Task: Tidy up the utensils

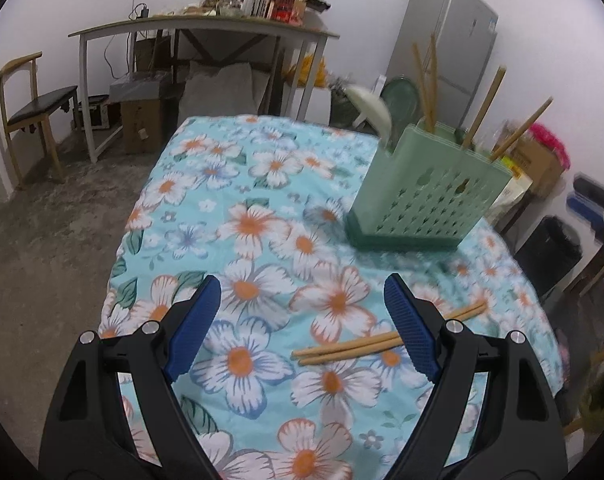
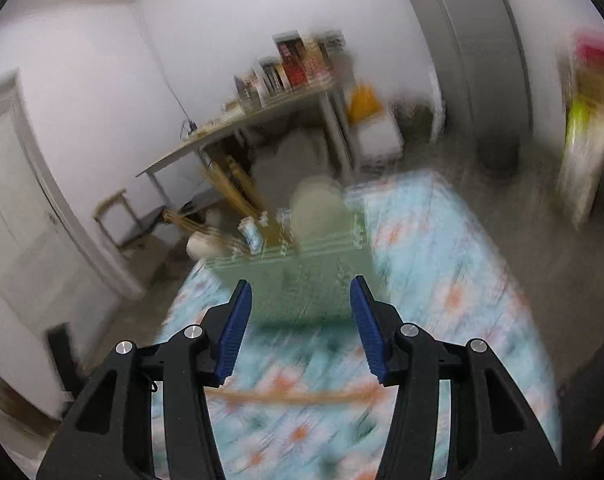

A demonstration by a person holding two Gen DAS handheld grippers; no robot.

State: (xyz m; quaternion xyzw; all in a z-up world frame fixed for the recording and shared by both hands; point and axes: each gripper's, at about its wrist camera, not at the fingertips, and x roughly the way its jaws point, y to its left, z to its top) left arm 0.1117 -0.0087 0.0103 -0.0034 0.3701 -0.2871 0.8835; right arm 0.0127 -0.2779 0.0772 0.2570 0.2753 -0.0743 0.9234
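1. Down on the flowery blue tablecloth lie two long wooden chopsticks, side by side and touching.
2. Farther back on the cloth stands a pale green plastic utensil holder with little holes. More wooden chopsticks and a white spoon stick up out of it.
3. Left gripper hangs over the cloth, its blue pads spread wide, holding nothing; the right pad covers part of the two chopsticks.
4. Right gripper is also apart and empty, in a blurry view facing the holder.

No text, label or number is legible; packages on the far white-legged desk are too blurred.
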